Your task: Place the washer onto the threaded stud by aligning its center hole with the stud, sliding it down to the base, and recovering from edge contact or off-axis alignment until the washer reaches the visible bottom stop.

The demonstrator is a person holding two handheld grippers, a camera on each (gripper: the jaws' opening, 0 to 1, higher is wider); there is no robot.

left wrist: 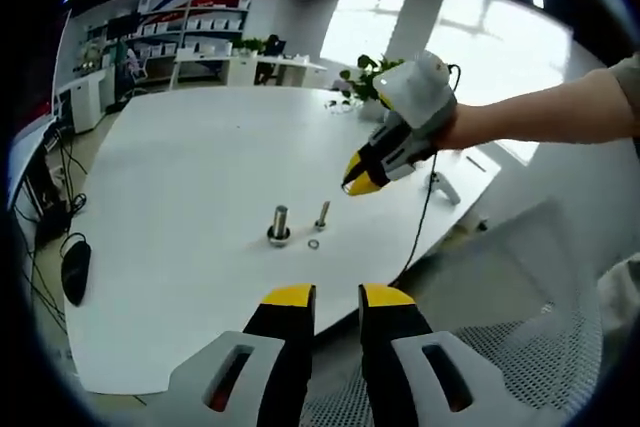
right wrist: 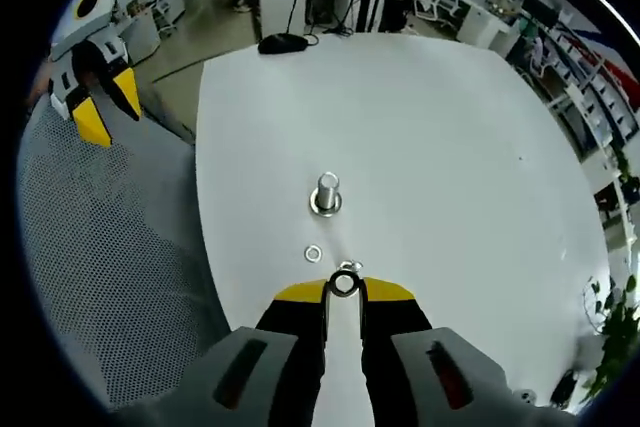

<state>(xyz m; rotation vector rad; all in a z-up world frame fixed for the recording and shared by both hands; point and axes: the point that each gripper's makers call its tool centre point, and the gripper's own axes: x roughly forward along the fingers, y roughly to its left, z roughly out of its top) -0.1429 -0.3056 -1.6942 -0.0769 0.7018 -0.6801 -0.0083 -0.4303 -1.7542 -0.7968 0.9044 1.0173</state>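
Observation:
A threaded stud (left wrist: 279,225) (right wrist: 326,192) stands upright on its round base near the middle of the white table (left wrist: 190,177) (right wrist: 450,167). A loose washer (left wrist: 313,244) (right wrist: 313,253) lies flat just in front of it, beside a small upright bolt (left wrist: 322,214) (right wrist: 350,267). My right gripper (right wrist: 344,292) (left wrist: 360,183) hovers above the small bolt, short of the stud, shut on a second washer (right wrist: 344,284) pinched edge-on between its yellow tips. My left gripper (left wrist: 337,297) (right wrist: 110,107) is held back off the table edge, open and holding nothing.
A grey mesh chair (left wrist: 530,347) (right wrist: 110,267) sits below the table's near edge under the left gripper. A black mouse (left wrist: 75,269) (right wrist: 282,43) lies at one table end. A cable (left wrist: 425,217) hangs from the right gripper. A potted plant (left wrist: 365,77) stands at the far edge.

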